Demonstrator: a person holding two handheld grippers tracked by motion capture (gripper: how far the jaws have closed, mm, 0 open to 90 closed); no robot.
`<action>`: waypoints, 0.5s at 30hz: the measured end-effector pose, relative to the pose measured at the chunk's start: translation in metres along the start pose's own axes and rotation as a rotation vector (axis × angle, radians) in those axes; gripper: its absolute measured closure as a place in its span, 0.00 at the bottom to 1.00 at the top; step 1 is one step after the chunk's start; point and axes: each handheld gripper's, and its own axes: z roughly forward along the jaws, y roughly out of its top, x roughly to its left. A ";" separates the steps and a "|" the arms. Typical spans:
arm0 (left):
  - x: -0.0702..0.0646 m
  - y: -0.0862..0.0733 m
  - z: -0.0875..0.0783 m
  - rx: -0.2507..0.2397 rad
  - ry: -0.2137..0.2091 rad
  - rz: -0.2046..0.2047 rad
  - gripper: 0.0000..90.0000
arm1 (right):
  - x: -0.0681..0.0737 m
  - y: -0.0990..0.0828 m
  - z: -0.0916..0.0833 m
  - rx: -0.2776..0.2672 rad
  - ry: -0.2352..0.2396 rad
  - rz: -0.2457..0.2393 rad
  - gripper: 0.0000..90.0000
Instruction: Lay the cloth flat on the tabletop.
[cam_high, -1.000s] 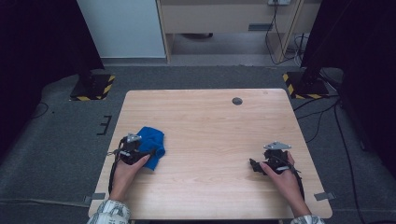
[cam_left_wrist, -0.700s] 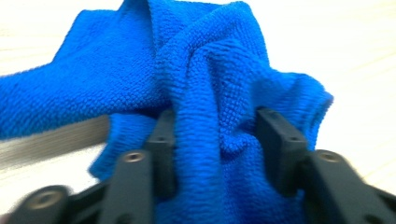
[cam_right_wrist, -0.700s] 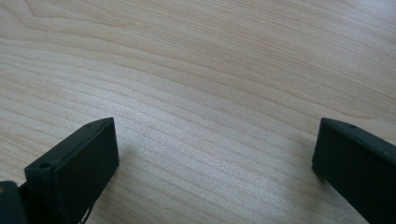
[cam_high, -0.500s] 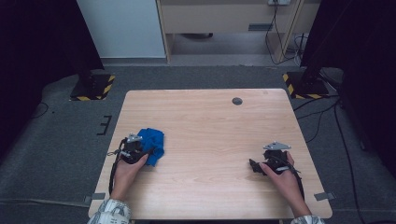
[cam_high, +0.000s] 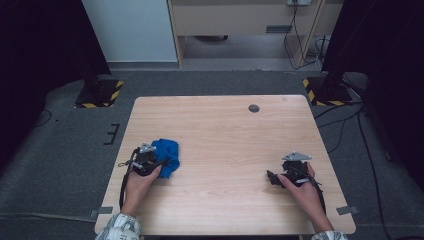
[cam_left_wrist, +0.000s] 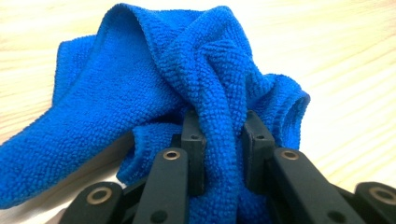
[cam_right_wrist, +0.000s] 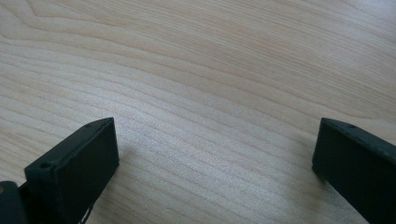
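Crumpled blue microfibre cloth (cam_left_wrist: 196, 88) lay near the left edge of the pale wooden surface (cam_high: 225, 130), a bunched fold clamped in the left hand-held gripper (cam_left_wrist: 223, 133) — jaws just closed on it — right hand-held gripper (cam_right_wrist: 212, 154) well apart, jaws wide over bare wood, small dark round disc (cam_high: 254, 108) near the far edge.

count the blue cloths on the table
1. The blue microfibre cloth lies bunched at the table's left side, pinched in the left gripper.

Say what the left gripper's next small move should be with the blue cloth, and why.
Probably lift a little: the left gripper has just been closing its jaws, and they now pinch a bunched fold of the blue cloth, which lies crumpled on the table.
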 end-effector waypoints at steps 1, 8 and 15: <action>-0.002 0.001 0.000 0.000 -0.002 0.007 0.83 | 0.000 0.000 0.000 0.000 0.001 -0.002 0.01; -0.028 0.011 0.006 0.003 -0.045 0.083 0.83 | 0.000 0.001 0.001 -0.001 0.007 -0.005 0.01; -0.053 0.017 0.009 -0.010 -0.098 0.129 0.83 | 0.000 0.001 0.001 0.000 0.007 -0.006 0.01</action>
